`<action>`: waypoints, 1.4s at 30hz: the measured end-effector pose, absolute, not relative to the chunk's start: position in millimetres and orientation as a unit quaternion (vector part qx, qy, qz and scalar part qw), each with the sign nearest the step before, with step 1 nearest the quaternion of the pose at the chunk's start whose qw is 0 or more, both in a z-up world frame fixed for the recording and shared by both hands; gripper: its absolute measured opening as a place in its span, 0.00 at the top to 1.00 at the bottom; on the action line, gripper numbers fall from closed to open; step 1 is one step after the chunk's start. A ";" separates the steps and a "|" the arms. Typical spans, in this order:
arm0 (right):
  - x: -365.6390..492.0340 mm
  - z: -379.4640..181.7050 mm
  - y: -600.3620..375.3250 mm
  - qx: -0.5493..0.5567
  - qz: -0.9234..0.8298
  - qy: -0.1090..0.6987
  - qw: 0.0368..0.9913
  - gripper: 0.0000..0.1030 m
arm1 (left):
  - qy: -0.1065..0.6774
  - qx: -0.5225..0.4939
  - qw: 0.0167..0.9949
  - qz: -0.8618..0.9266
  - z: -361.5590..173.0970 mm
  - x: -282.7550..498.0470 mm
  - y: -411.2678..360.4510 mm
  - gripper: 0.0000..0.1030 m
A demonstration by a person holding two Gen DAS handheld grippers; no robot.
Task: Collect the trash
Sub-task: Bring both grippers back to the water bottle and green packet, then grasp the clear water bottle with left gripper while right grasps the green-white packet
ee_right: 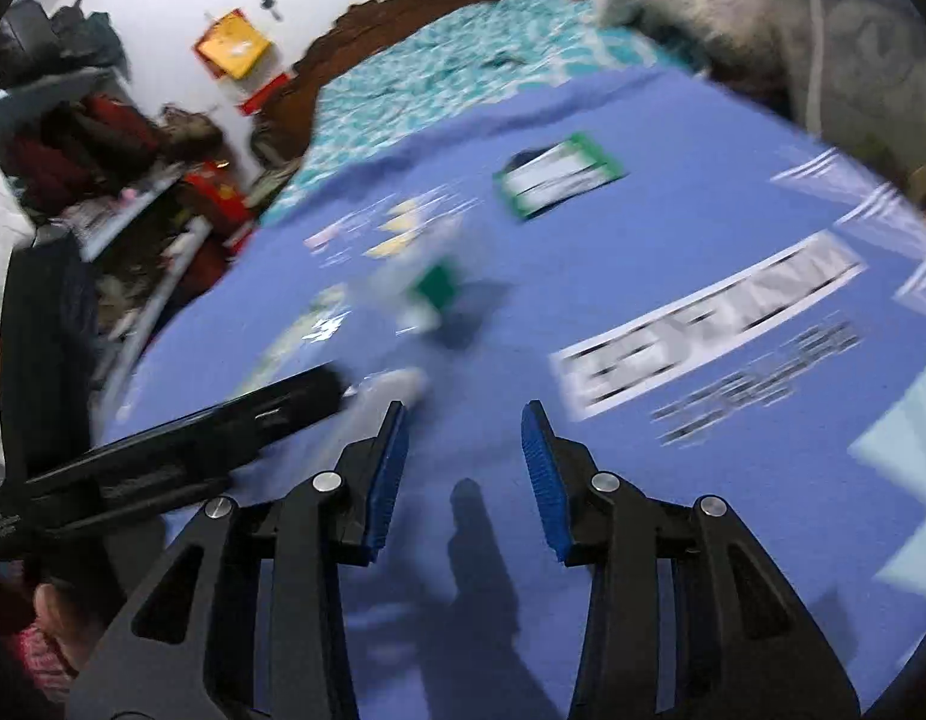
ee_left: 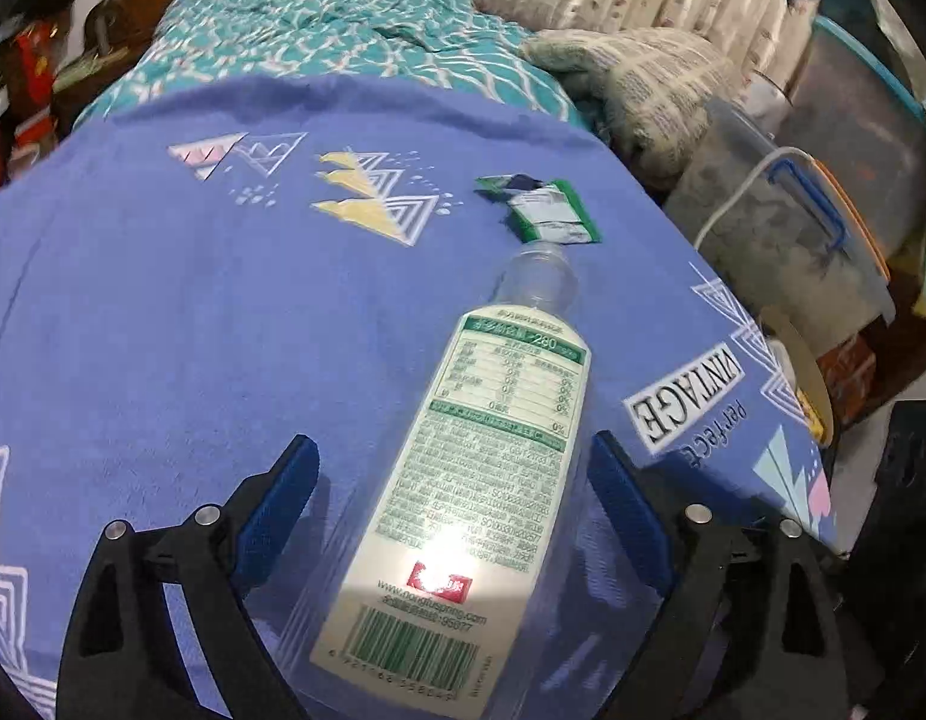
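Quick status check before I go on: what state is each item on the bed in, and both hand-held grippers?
Plastic bottle: lying on its side on the blue sheet, empty-looking, no cap visible, between the left fingers.
Green wrapper: flattened, opened, loose on the sheet just past the bottle's neck.
Left hand-held gripper: open, straddling the bottle, not clamped.
Right hand-held gripper: open, empty, above the sheet; view motion-blurred.

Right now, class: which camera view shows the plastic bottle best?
The left wrist view: the plastic bottle lies sharp between the open left gripper, its label readable. The right wrist view shows only a blurred smear of it.
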State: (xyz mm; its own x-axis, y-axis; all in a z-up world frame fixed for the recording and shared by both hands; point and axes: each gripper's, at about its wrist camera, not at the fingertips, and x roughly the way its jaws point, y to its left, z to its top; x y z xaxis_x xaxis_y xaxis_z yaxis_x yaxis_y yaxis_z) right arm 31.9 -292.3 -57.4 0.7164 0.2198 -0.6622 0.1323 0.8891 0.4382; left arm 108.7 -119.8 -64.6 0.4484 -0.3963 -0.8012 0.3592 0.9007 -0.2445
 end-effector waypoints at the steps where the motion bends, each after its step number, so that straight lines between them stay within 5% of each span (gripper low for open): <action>1: 34.6 -54.8 -302.0 0.233 0.014 0.374 0.898 0.56 | 0.475 -0.017 0.852 -0.222 -67.2 109.0 -116.8 0.15; 4: 62.6 -45.9 -341.0 0.240 0.000 0.370 0.898 0.52 | 0.458 -0.002 0.862 -0.220 -70.2 104.2 -109.2 0.15; 6: 93.9 -42.4 -362.1 0.243 -0.009 0.368 0.897 0.41 | 0.440 0.011 0.871 -0.216 -70.8 102.2 -107.4 0.18; 9: 153.6 -47.7 -380.0 0.234 -0.009 0.380 0.895 0.29 | 0.423 0.024 0.881 -0.211 -71.4 102.0 -103.6 0.36; 18: 273.9 -87.3 -378.8 0.200 0.084 0.434 0.875 0.27 | 0.414 0.024 0.893 -0.176 -69.0 113.7 -93.3 0.40; 19: 270.2 -92.9 -373.0 0.193 0.095 0.448 0.868 0.31 | 0.414 0.027 0.893 -0.174 -68.8 113.3 -94.4 0.40; 21: 257.6 -94.4 -363.5 0.165 0.114 0.444 0.873 0.77 | 0.415 0.024 0.893 -0.175 -68.6 113.8 -94.0 0.40; 24: 230.6 -98.2 -353.7 0.189 0.142 0.450 0.861 0.92 | 0.415 0.024 0.892 -0.175 -68.0 112.0 -96.3 0.40; 34: 73.4 -72.2 -351.6 0.293 0.170 0.389 0.857 0.96 | 0.436 0.021 0.880 -0.190 -65.7 109.8 -111.2 0.41; 42: -12.3 -65.8 -446.9 0.359 0.032 0.297 0.884 0.96 | 0.442 0.075 0.842 -0.301 -62.6 83.8 -208.0 0.42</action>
